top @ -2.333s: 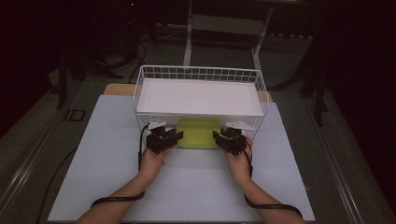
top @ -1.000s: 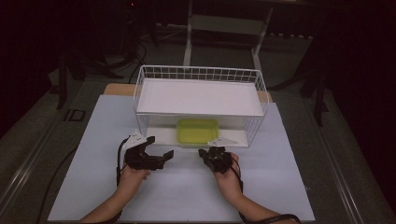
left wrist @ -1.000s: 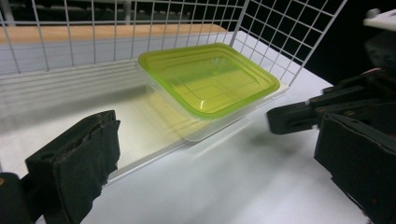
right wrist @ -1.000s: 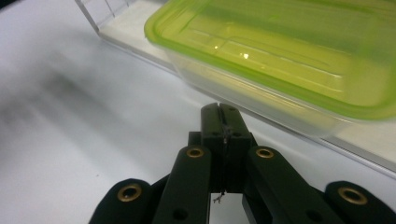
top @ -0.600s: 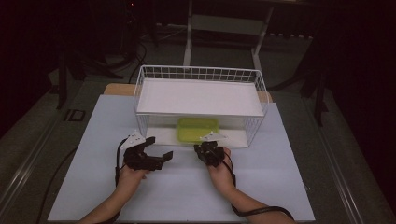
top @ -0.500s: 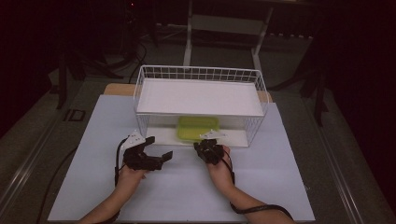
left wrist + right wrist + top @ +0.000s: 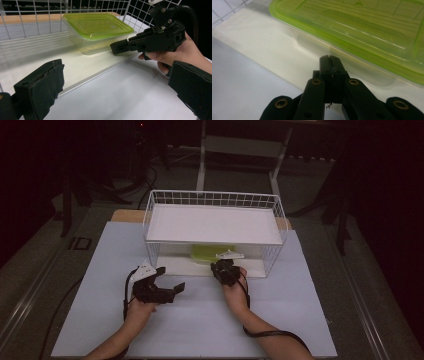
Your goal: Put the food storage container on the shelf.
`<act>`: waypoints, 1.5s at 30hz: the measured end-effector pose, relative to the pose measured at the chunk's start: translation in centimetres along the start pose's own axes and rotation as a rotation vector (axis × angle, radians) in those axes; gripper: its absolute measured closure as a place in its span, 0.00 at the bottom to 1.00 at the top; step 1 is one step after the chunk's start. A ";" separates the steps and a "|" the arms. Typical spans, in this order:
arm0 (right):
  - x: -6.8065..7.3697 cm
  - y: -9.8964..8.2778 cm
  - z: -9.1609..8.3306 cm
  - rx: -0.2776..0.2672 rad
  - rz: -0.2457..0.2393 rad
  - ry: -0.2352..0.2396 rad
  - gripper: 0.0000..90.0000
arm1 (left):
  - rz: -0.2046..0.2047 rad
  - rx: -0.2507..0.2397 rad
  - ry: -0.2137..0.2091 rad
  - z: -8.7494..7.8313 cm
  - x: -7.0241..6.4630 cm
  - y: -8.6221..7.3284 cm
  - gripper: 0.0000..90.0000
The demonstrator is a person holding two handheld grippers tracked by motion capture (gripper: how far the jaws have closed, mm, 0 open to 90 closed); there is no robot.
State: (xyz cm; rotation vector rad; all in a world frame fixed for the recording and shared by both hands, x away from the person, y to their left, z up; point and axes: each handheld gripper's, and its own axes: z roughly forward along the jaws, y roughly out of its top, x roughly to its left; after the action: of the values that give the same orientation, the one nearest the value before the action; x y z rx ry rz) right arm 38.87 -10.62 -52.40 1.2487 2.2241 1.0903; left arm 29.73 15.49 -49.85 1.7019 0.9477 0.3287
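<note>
A clear plastic box with a green lid [image 7: 204,253] [image 7: 97,25] [image 7: 362,27] sits on the white floor under the wire rack [image 7: 215,200]. My right gripper [image 7: 220,266] [image 7: 329,59] is shut with nothing between its jaws. Its tip is at the rack's front edge, just short of the box's near wall; I cannot tell if it touches. In the left gripper view the right gripper [image 7: 119,47] points at the box's front corner. My left gripper [image 7: 171,279] [image 7: 116,75] rests open on the table left of it, jaws wide apart and empty, aimed toward the box.
A white board [image 7: 215,222] covers the rack's top shelf, shading the box below. Wire walls [image 7: 35,17] close the rack's sides and back. The pale table mat [image 7: 200,325] stretches in front. Dark floor and a stand's legs [image 7: 240,145] lie beyond the table.
Both grippers drew back from the box under the rack to the open mat. Over the last second the right gripper slid forward and left to the rack's front edge; the left stayed put.
</note>
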 end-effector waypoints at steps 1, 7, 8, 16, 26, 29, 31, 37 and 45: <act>-0.1 0.0 0.1 -0.002 0.002 -0.003 1.00 | 0.001 0.000 -0.002 0.0 0.0 0.0 0.01; -0.6 0.3 0.2 -0.009 0.008 -0.029 1.00 | 0.013 0.002 0.000 0.0 0.2 -0.1 0.01; -1.0 0.4 0.2 -0.014 0.015 -0.037 1.00 | 0.007 0.001 0.000 0.0 0.2 -0.2 0.01; -0.5 0.3 0.1 -0.026 0.010 -0.028 1.00 | 0.011 0.003 -0.001 0.0 0.1 -0.2 0.01; 1.1 0.0 -1.8 -0.046 -0.031 0.018 0.92 | 0.025 -0.016 -0.010 -0.3 0.0 0.2 0.01; 1.2 -0.1 -2.7 -0.065 -0.042 0.040 0.79 | 0.037 -0.023 -0.039 -0.2 -0.1 0.3 0.01; 1.2 -0.2 -3.2 -0.073 -0.030 0.071 0.68 | 0.041 -0.024 -0.059 -0.2 -0.2 0.4 0.01; 1.1 -0.2 -4.6 -0.079 -0.059 0.110 0.48 | 0.090 -0.001 -0.096 0.1 -1.0 0.6 0.01; 1.3 -0.6 -6.0 -0.087 -0.041 0.229 0.22 | 0.115 -0.010 -0.151 -0.5 -2.0 1.4 0.01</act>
State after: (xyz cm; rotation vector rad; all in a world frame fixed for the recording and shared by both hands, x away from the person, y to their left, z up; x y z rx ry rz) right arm 34.06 -12.42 -48.94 1.0850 2.3262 1.3578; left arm 28.69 14.27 -47.95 1.7494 0.7390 0.2759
